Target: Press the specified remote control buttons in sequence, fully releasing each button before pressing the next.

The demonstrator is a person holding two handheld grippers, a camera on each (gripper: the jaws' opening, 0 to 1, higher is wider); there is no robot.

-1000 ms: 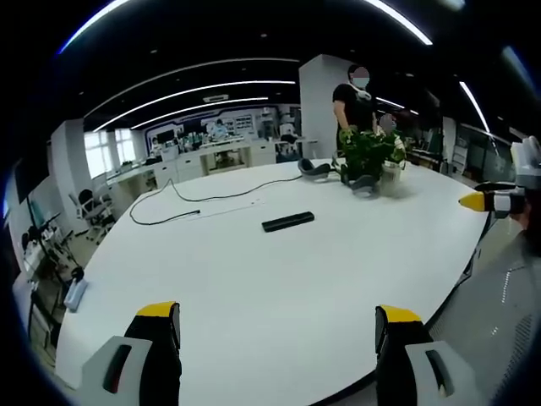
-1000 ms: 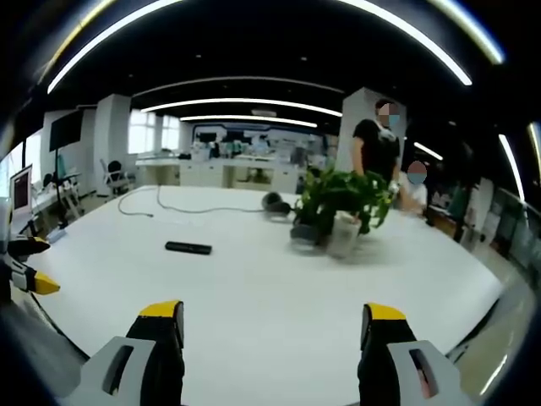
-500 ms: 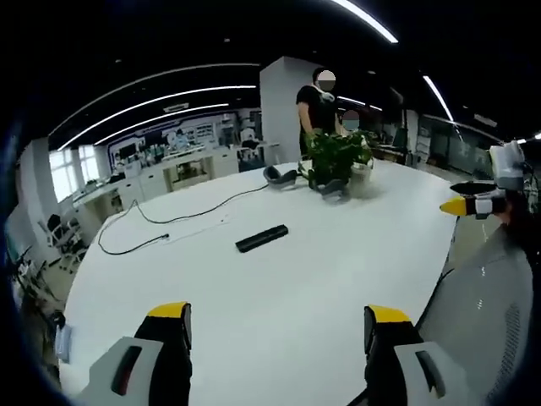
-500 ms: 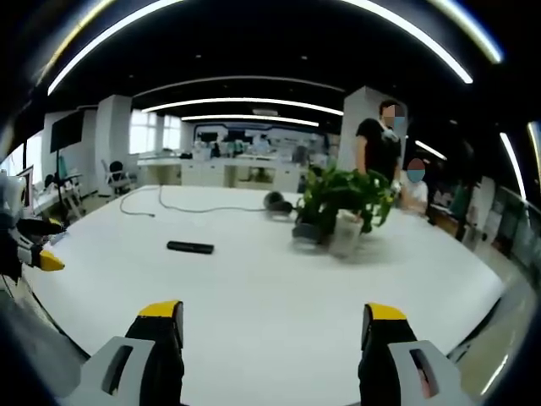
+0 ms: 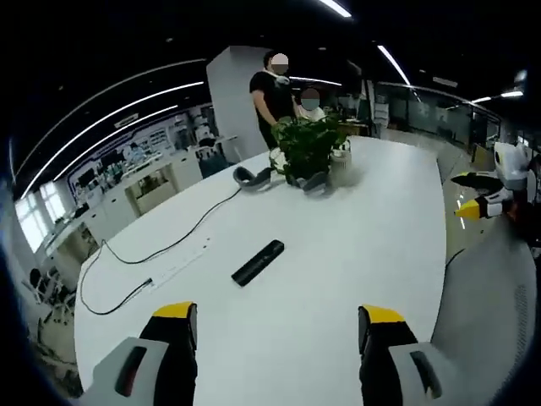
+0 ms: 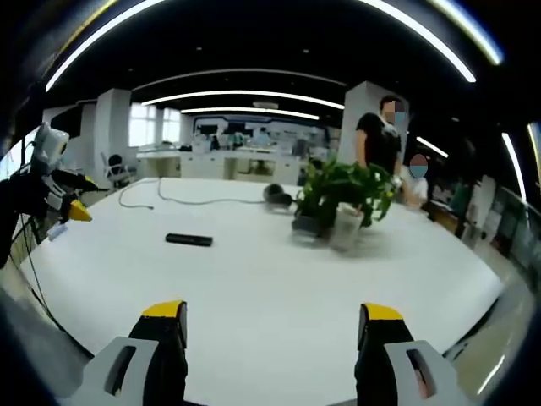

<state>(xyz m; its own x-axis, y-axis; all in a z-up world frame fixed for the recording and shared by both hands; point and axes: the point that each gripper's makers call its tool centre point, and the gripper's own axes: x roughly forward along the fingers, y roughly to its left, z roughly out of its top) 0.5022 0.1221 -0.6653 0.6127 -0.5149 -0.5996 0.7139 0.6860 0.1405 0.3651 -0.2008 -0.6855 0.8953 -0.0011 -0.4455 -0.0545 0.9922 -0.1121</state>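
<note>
Left gripper view: my left gripper (image 5: 276, 338) hangs wide open and empty over the near edge of the white surface (image 5: 363, 228). The black remote (image 5: 258, 262) lies flat ahead of it, well apart, with a black cable (image 5: 161, 249) beyond and a potted plant (image 5: 311, 145) farther back. In the right gripper view my right gripper (image 6: 270, 337) is likewise spread wide, holding nothing, the remote (image 6: 188, 240) off to its left.

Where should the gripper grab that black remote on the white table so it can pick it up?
Probably across the middle of the remote control, jaws on its two long edges, coming straight down from above. It is a slim bar lying flat on the table with open space all around, so the narrow width suits the jaws.
</note>
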